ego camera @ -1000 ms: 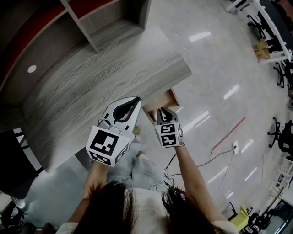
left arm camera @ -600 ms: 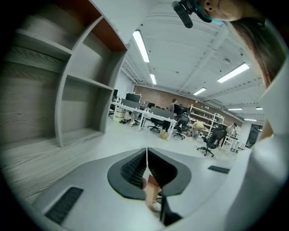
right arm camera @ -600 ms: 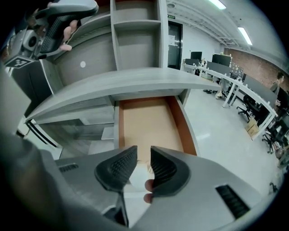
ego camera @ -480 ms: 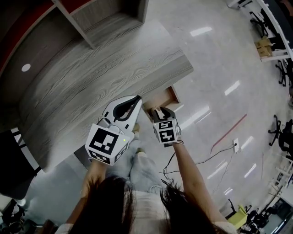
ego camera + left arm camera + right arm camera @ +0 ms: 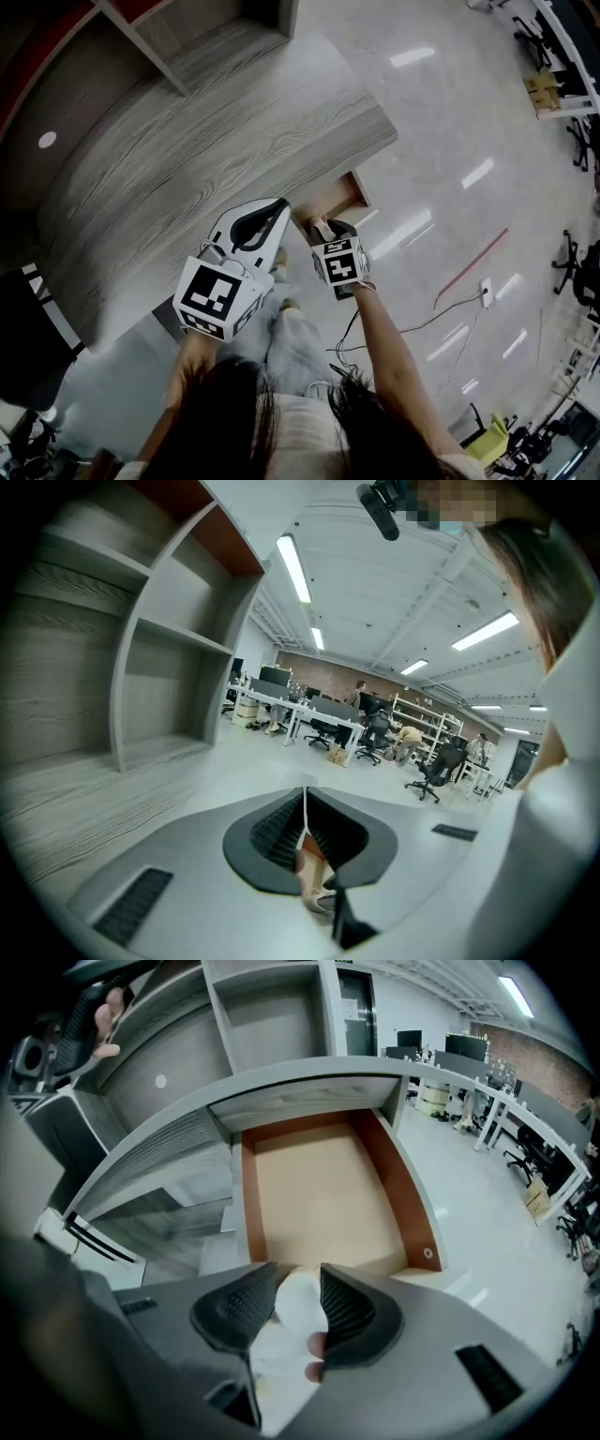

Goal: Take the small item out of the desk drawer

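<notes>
The desk drawer is pulled open under the right end of the grey wood desk; its tan bottom looks bare as far as it shows. My right gripper points steeply down over the drawer's front end. Its jaws have just been opening and now stand apart, with a small white rounded item between them; I cannot tell whether the pads touch it. My left gripper is shut on nothing and hangs beside the desk edge, left of the right gripper.
A grey shelf unit stands at the back of the desk. The person's legs and a shoe are below the left gripper. A cable runs across the shiny floor; office chairs stand far right.
The right gripper has sunk toward the drawer's front and its jaws have spread apart. The left gripper has dropped slightly.
</notes>
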Available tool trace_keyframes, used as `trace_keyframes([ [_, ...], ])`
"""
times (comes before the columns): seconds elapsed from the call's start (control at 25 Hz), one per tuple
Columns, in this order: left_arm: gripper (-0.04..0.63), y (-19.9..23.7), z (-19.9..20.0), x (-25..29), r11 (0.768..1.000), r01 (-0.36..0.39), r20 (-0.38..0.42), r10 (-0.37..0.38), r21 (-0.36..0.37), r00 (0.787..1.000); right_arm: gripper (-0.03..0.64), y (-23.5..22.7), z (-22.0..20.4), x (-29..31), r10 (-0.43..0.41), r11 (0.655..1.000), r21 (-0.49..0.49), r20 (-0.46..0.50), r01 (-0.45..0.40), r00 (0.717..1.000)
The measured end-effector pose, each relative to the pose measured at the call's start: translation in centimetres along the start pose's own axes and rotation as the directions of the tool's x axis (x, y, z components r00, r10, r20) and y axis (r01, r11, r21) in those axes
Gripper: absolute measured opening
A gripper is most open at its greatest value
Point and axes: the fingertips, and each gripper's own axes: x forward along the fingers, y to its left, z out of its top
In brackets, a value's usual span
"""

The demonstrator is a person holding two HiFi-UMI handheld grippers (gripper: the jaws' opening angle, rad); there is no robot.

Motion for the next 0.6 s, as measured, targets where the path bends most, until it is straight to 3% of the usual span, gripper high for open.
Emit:
trace_keyframes([
  [0.6, 0.023, 1.7, -0.7, -0.2, 1.0, -0.012, -0.012, 0.012, -0.015, 1.0, 0.178, 0.0, -2.4, 1.8, -0.019, 0.999, -0.053, -0.198, 0.009, 0.98],
])
